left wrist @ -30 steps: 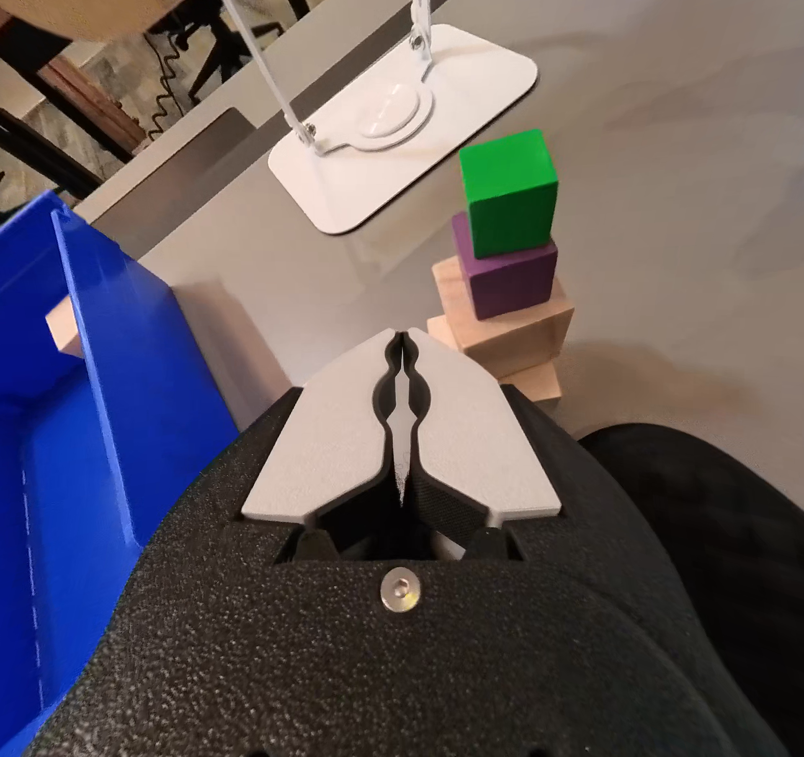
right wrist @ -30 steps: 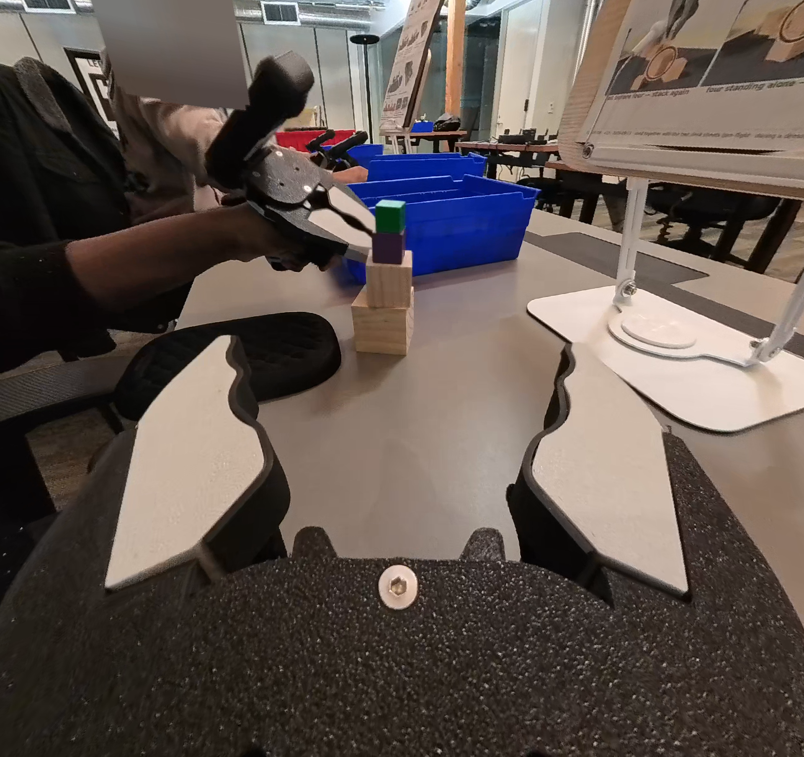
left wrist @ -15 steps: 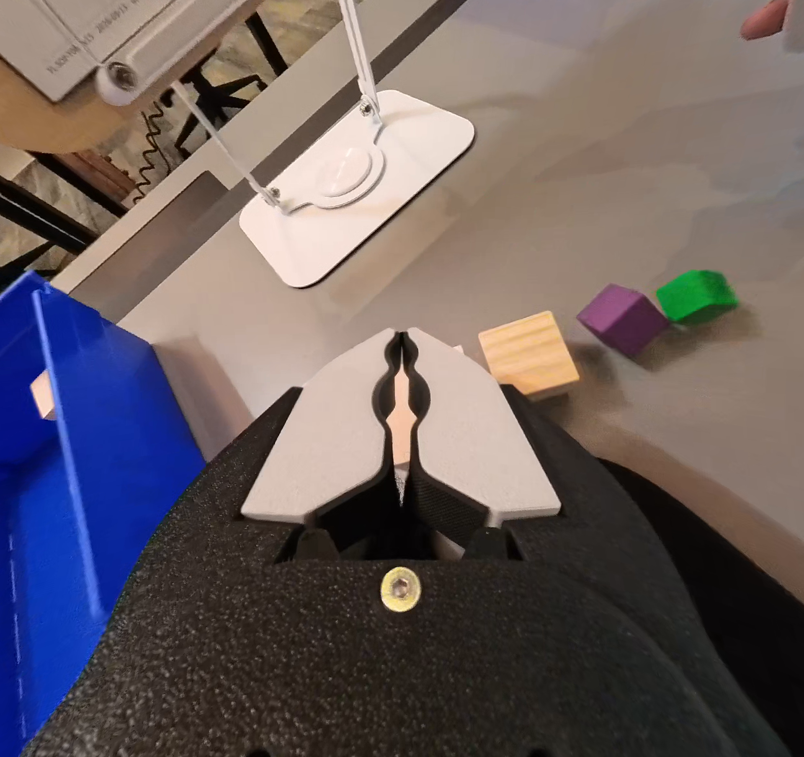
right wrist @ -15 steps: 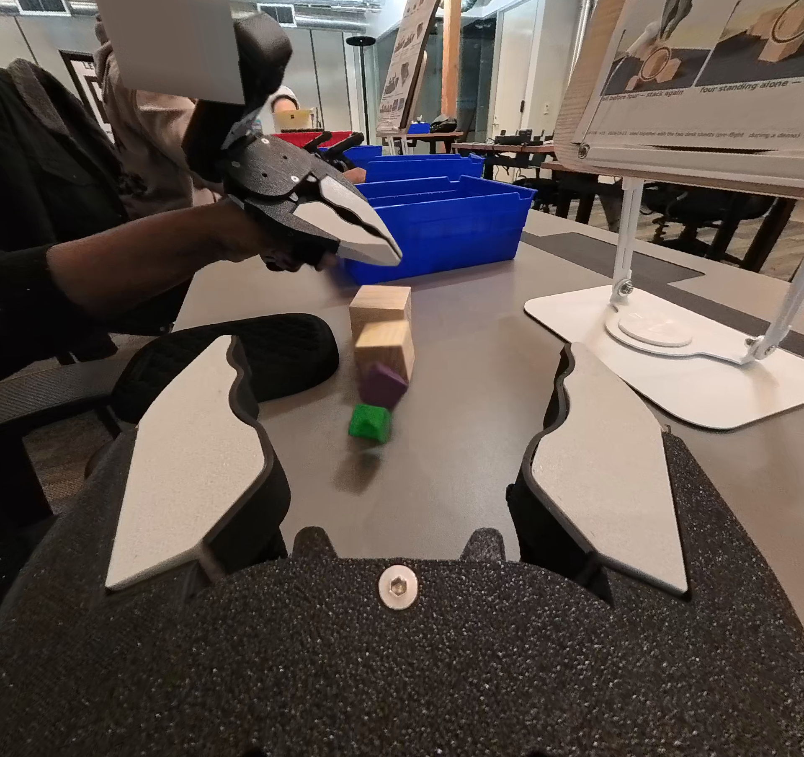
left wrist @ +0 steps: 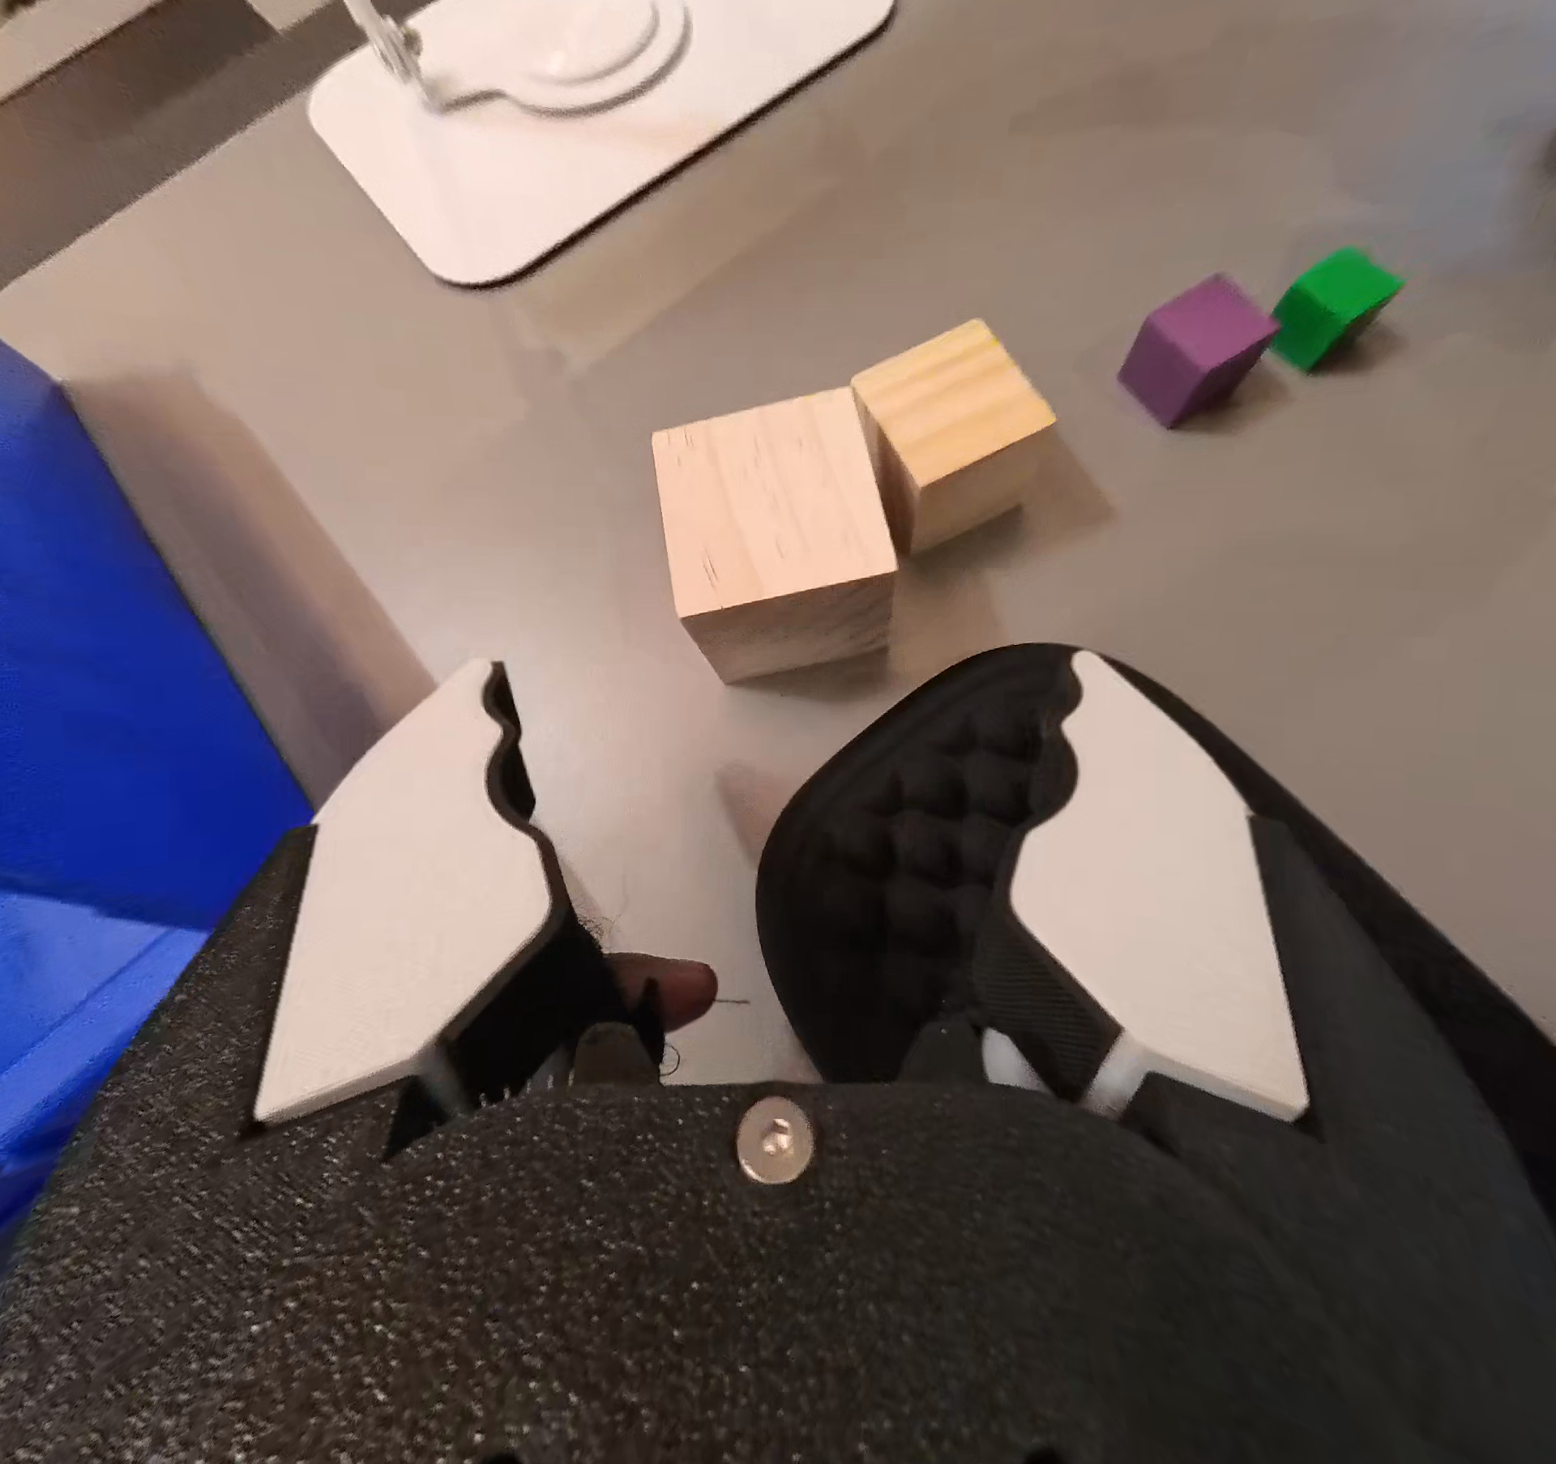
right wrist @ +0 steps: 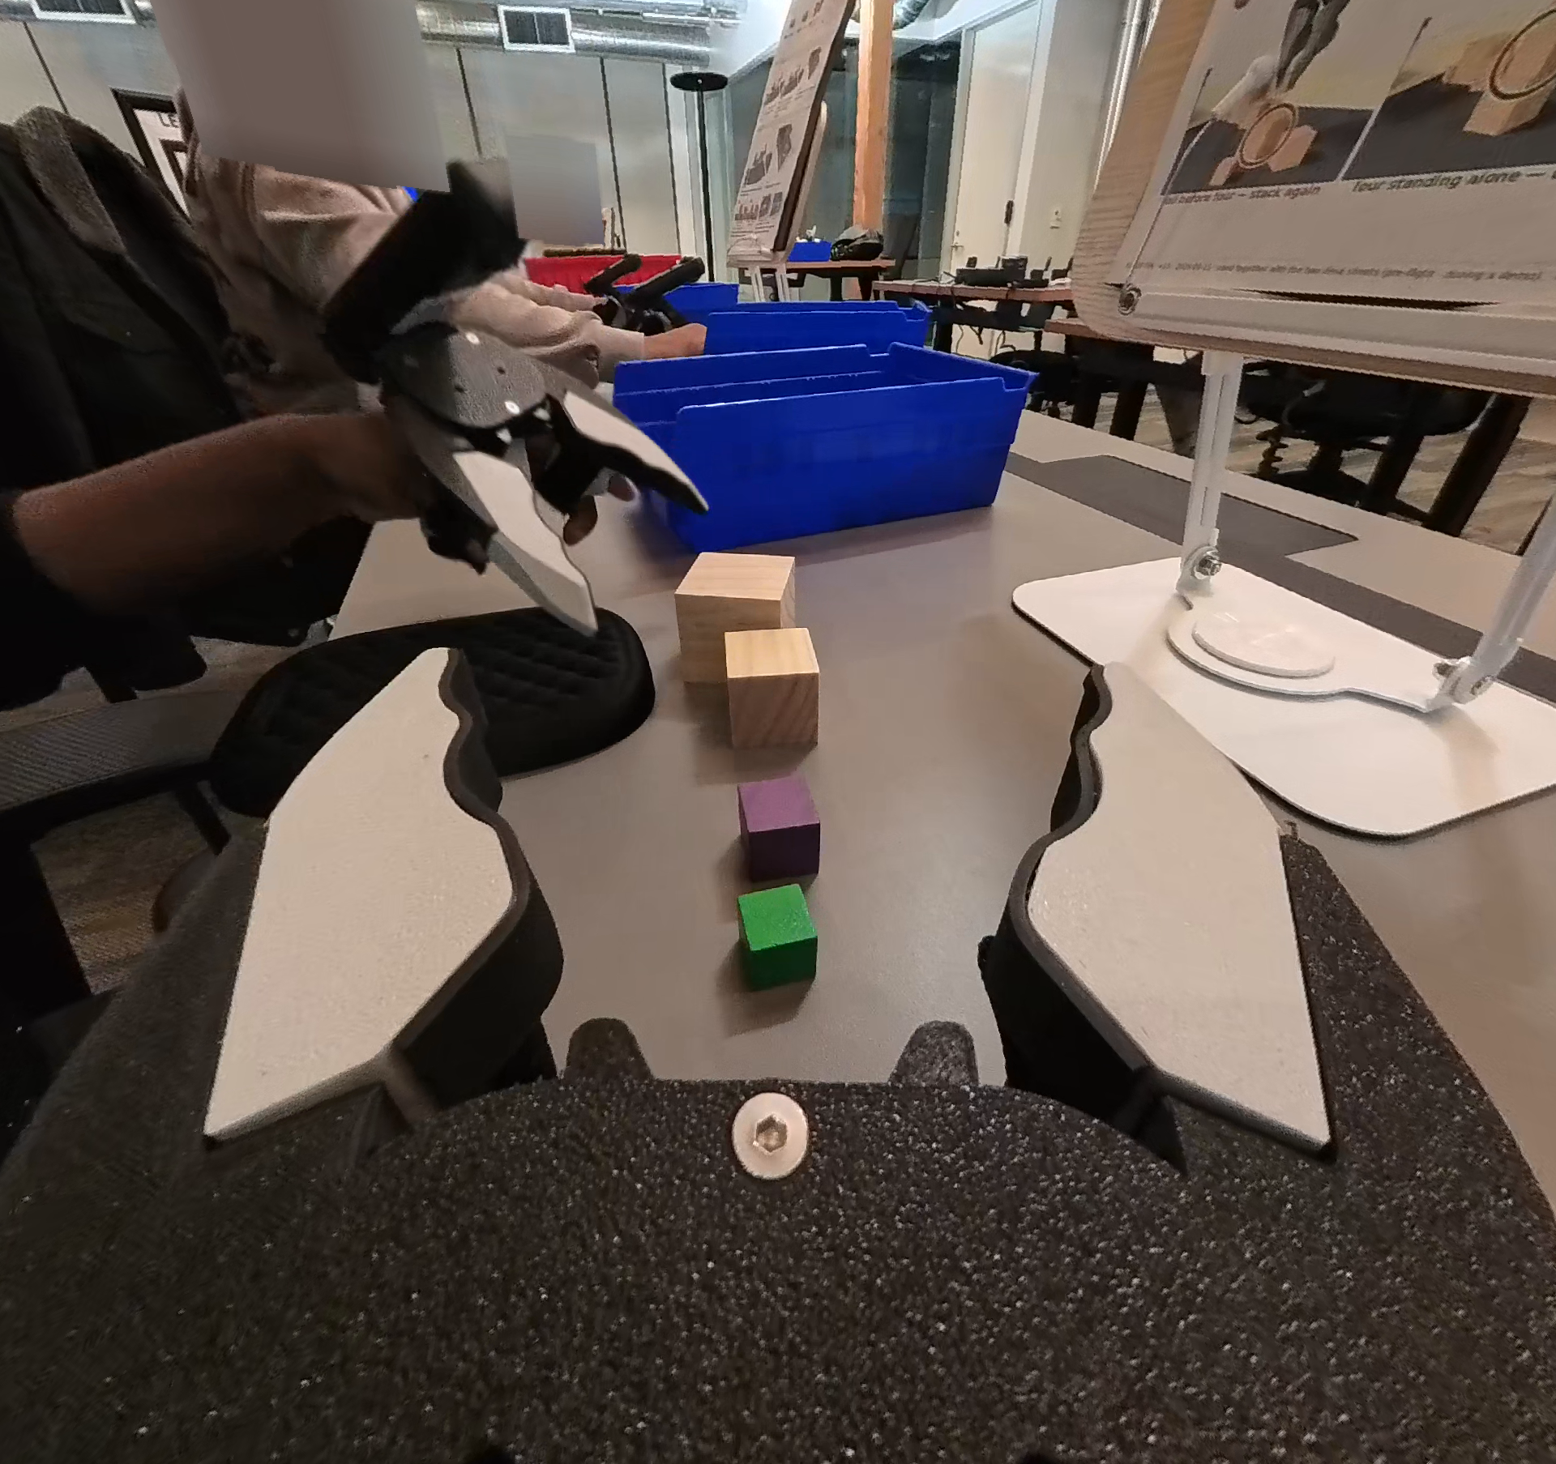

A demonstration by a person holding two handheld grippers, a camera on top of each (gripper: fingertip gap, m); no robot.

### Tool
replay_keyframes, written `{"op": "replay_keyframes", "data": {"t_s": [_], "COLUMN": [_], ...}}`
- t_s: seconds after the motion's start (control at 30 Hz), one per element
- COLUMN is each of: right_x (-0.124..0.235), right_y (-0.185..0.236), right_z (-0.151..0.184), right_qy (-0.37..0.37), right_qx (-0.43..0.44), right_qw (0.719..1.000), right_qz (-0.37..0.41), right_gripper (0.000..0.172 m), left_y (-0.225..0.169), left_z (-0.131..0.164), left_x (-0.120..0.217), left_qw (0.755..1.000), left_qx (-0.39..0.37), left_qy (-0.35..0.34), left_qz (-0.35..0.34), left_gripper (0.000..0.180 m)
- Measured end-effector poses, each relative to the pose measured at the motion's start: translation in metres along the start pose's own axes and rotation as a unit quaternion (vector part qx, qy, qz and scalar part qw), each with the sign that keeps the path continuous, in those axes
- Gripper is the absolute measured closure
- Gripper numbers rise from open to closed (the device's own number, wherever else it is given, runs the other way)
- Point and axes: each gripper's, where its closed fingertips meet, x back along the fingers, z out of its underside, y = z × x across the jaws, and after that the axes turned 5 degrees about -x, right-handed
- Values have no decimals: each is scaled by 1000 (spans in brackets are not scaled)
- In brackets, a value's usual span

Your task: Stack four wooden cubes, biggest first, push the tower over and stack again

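A grey table holds four cubes lying in a row. The large wooden cube touches a smaller wooden cube; farther along lie a purple cube and a green cube, just beside each other. The left gripper hovers low over the table with its fingers spread wide and nothing between them; the large wooden cube sits just ahead of the gap, untouched. One fingertip hangs over a black padded armrest. The right gripper is also wide apart and holds nothing, with the green and purple cubes resting on the table between its fingers, clear of both. A blue bin stands behind the cubes, and a white stand base lies to one side
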Motion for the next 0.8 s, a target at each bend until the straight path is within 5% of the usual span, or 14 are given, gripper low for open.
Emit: {"op": "replay_keyframes", "data": {"t_s": [0.23, 0.8], "right_x": [0, 0], "right_y": [-2, -1], "right_z": [0, 0], "right_qy": [-2, 0], "right_qx": [-5, -4], "right_qw": [1000, 1000], "right_qz": [2, -1], "right_gripper": [43, 43], "left_y": [1, 2], "left_z": [-9, -9], "left_x": [-21, -35], "left_qw": [1000, 1000], "left_qx": [18, 13], "left_qy": [-23, -14], "left_qz": [8, 10], "left_gripper": [86, 96]}}
